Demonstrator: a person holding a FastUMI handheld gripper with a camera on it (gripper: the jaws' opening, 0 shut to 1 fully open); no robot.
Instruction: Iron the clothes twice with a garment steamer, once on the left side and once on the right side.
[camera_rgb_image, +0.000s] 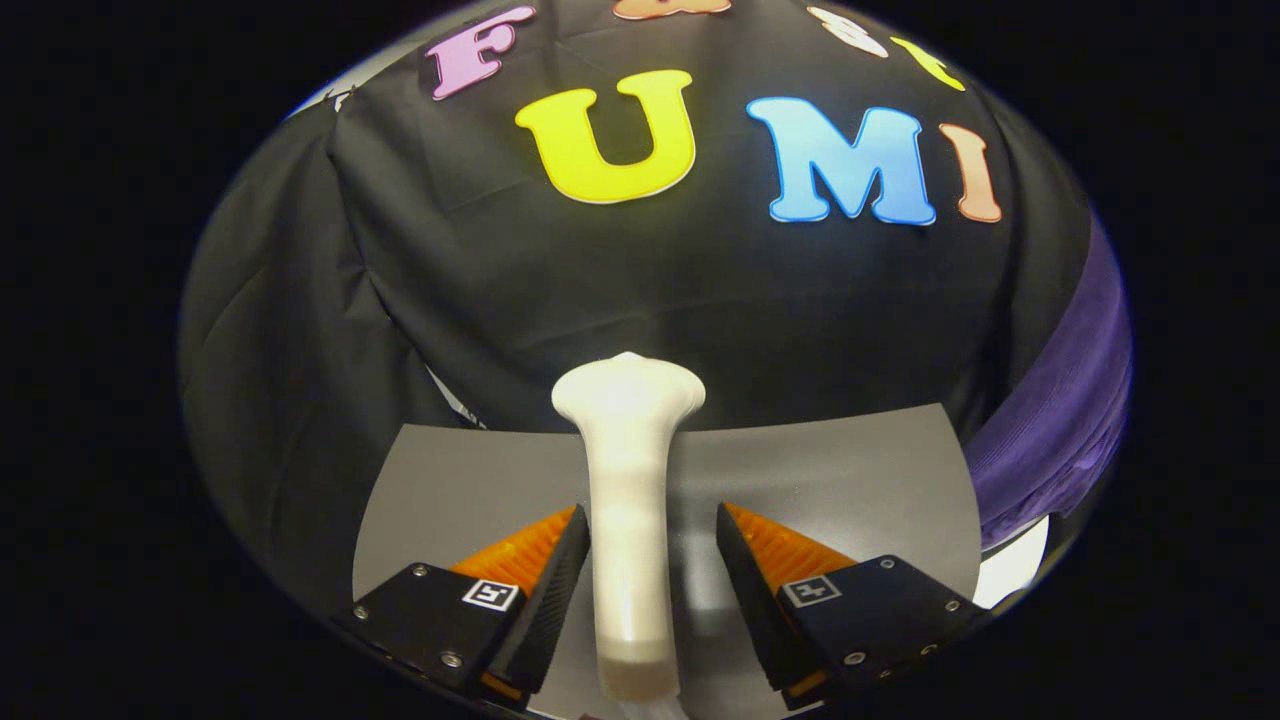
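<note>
From where the claw (650, 540) looks out, its left finger (540, 580) sits right up against the side of the white plastic garment steamer (628, 480); whether it presses or merely brushes the handle I cannot quite tell. The steamer itself lies straight between the two fingers, its long axis running directly away along the line they point, the narrow handle low between them and the flared head out beyond the fingertips, over the far edge of the flat grey surface (840, 480). The right finger (760, 580) stands apart from the handle, with a clear gap showing between them, so the claw is part-open and has not closed fully on the steamer. My guess is that the grasp is the step in hand: a squeeze, with no need to turn or reach further, since the handle is already centred. Well off to the right, past the edge of the surface and against the black cloth wall (600, 280), hangs a purple, finely ribbed garment (1060, 410), so the steamer head would have to swing rightward to meet it.
</note>
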